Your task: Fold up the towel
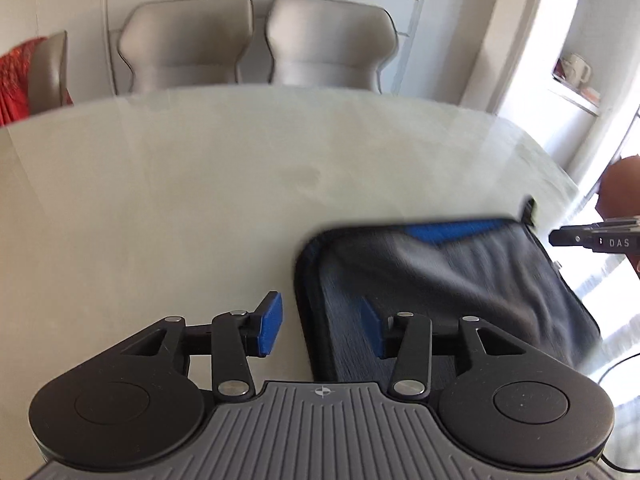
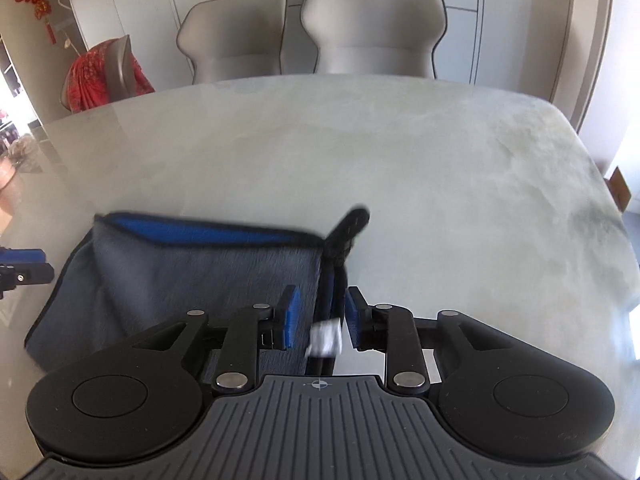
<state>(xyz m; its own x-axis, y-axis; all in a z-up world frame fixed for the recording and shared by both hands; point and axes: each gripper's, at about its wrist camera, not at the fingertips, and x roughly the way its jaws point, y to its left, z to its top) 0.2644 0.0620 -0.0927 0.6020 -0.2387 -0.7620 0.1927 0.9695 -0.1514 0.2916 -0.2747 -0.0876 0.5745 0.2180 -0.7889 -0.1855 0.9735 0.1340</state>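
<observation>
A dark grey towel [image 1: 460, 280] with a blue underside and black trim lies partly folded on the pale table; it also shows in the right wrist view [image 2: 180, 280]. My left gripper [image 1: 320, 328] is open, its jaws straddling the towel's left edge. My right gripper [image 2: 318, 318] is open around the towel's right edge, where a white label [image 2: 326, 338] and a black loop [image 2: 352, 222] show. The right gripper's tip also shows at the far right of the left wrist view [image 1: 560, 238]. The left gripper's blue pad also shows at the left edge of the right wrist view [image 2: 24, 258].
The marbled table [image 2: 400, 160] extends far ahead and to both sides. Two grey chairs [image 2: 312, 28] stand at its far edge, and a chair draped in red cloth [image 2: 100, 76] stands at far left. A cabinet with shelves is behind them.
</observation>
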